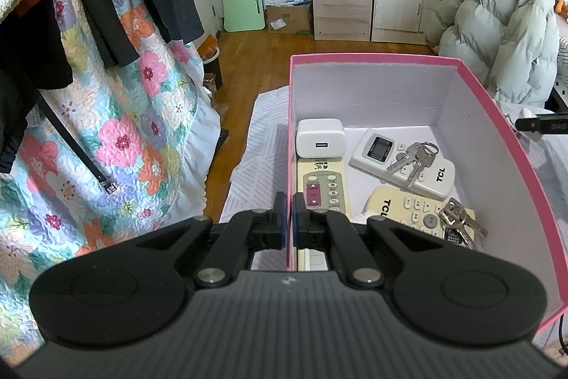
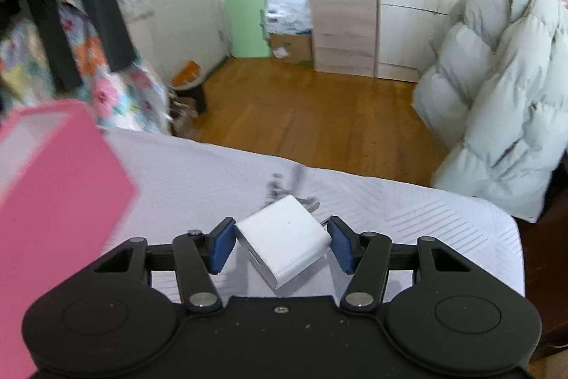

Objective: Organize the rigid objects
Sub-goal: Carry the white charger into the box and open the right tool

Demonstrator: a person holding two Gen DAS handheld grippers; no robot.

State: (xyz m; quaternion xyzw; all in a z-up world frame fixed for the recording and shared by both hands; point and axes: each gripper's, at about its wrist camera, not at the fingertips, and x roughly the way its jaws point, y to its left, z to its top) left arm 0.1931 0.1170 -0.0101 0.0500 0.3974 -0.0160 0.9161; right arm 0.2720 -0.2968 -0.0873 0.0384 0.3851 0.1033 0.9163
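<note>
My left gripper is shut on the left wall of the pink box. Inside the box lie a white USB charger, a cream remote, a white TCL remote with a bunch of keys on it, and a second TCL remote with more keys. My right gripper is shut on a second white charger, plug prongs pointing away, just above the white bed cover. The pink box is at the left of that view.
A small blurred key-like object lies on the cover beyond the charger. A floral quilt and dark clothes hang at the left. A pale puffer coat lies at the right. Wooden floor, shelf unit and wardrobe stand behind.
</note>
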